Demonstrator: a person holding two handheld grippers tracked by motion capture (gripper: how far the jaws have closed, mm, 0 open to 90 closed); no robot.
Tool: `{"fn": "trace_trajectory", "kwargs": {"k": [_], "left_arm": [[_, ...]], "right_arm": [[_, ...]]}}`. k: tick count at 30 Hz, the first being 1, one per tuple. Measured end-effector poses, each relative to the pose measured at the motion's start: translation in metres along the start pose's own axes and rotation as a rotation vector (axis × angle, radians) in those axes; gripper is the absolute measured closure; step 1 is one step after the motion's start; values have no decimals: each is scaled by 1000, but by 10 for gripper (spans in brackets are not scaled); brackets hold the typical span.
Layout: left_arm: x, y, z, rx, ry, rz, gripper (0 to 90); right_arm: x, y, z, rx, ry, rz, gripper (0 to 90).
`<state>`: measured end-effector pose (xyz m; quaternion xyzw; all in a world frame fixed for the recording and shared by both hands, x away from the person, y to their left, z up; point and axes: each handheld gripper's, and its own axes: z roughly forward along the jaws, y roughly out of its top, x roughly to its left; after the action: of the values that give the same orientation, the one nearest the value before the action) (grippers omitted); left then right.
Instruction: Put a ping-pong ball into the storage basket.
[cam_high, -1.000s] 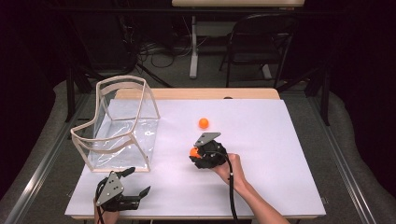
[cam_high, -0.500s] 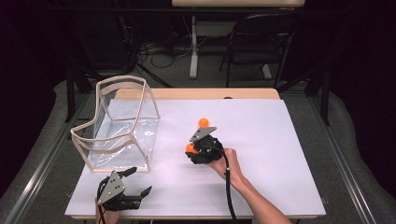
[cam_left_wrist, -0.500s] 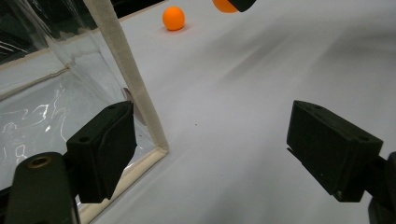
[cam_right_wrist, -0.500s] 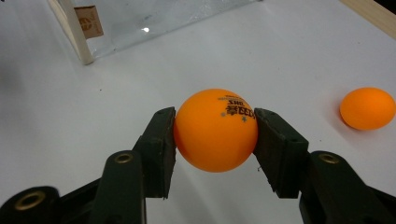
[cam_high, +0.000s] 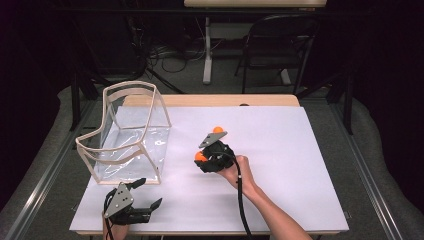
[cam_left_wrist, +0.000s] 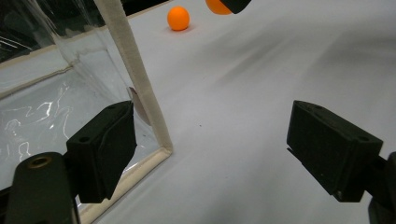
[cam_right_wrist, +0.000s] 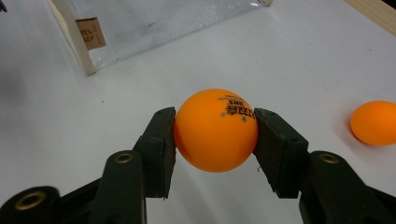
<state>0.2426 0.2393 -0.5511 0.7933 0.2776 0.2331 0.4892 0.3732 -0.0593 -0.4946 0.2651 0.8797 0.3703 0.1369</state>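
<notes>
- The white tabletop (cam_high: 300, 150) is evenly and brightly lit from above; the room behind it falls into near black.
- Shadows are soft and short: a faint one lies under the free orange ball (cam_left_wrist: 178, 18).
- Bright glare streaks run across the clear plastic bag (cam_high: 132, 145), strongest in the left gripper view.
- In the left gripper view the far tabletop is smeared and soft, while the near claw pads are sharp.
- In the right gripper view the held orange ball (cam_right_wrist: 215, 129) is crisp, its print readable; the bag corner behind is slightly soft.
</notes>
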Motion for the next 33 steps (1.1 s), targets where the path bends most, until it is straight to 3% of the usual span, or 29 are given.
{"fn": "trace_trajectory", "kwargs": {"k": [21, 33], "left_arm": [[-3, 2, 1, 5, -11, 19, 160], [-3, 2, 3, 16, -14, 18, 160]], "right_arm": [[4, 26, 1, -20, 18, -21, 504], [-1, 41, 1, -26, 30, -18, 504]]}}
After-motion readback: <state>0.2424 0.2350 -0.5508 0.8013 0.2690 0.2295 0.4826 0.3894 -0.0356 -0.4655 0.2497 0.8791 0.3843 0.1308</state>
